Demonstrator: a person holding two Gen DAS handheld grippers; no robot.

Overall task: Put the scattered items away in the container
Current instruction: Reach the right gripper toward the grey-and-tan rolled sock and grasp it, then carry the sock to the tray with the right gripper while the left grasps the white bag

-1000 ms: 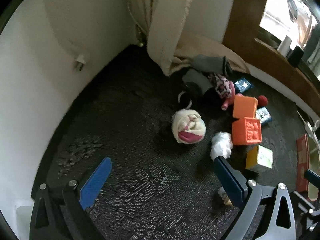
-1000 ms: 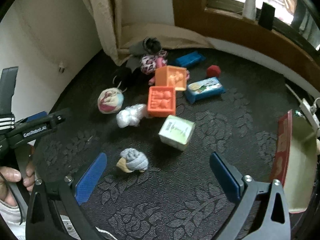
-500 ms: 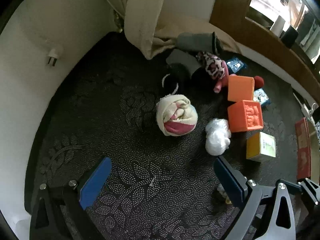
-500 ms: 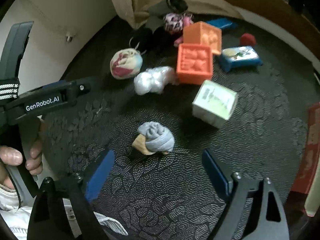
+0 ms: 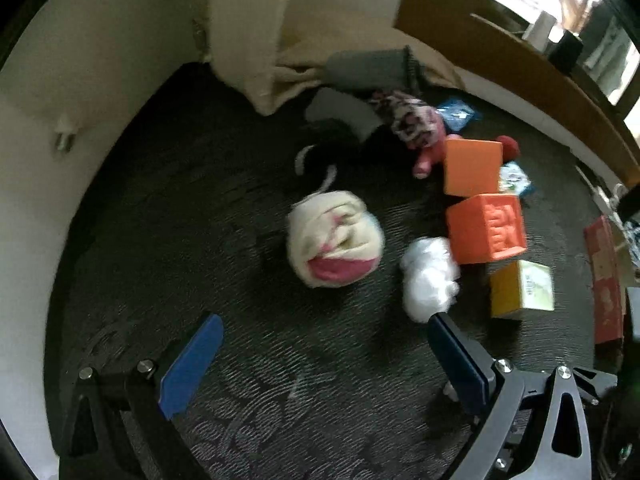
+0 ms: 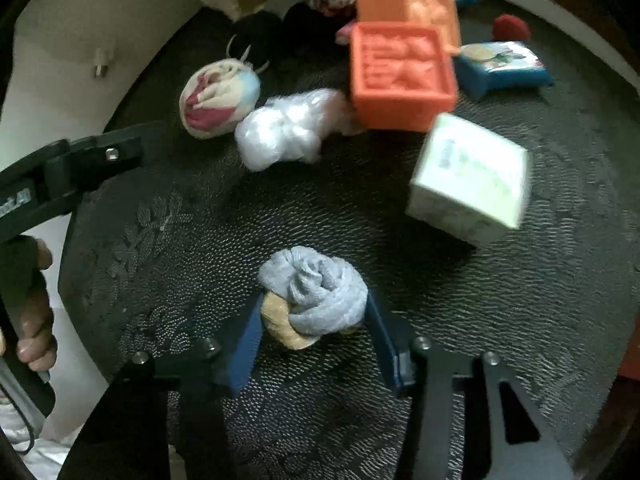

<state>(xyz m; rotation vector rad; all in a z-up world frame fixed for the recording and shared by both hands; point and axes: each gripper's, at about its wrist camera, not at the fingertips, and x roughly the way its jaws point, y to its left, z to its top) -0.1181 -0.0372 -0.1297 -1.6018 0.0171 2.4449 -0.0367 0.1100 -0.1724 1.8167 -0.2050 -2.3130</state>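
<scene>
My right gripper (image 6: pixel 314 312) points down at the dark carpet, its jaws closing with a grey and tan rolled sock (image 6: pixel 320 288) between them; both blue pads touch the roll's sides. My left gripper (image 5: pixel 322 320) hangs open over bare carpet, nothing between its fingers. Just beyond it lie a cream and pink sock ball (image 5: pixel 334 240) and a white crumpled plastic bundle (image 5: pixel 428 280), the bundle close to the right fingertip. The red-edged container (image 5: pixel 604 280) sits at the far right of the left wrist view.
Two orange cubes (image 5: pixel 486 228), a green and white box (image 6: pixel 468 180), a blue packet (image 6: pixel 504 66), a red ball (image 6: pixel 512 28) and a patterned plush (image 5: pixel 416 120) lie scattered. A curtain (image 5: pixel 256 40) and white wall bound the back left. A hand (image 6: pixel 36 320) holds the left gripper's handle.
My right gripper sank onto the grey sock roll and its jaws came in from wide apart to touch it. My left gripper dropped closer to the cream and pink ball, still open.
</scene>
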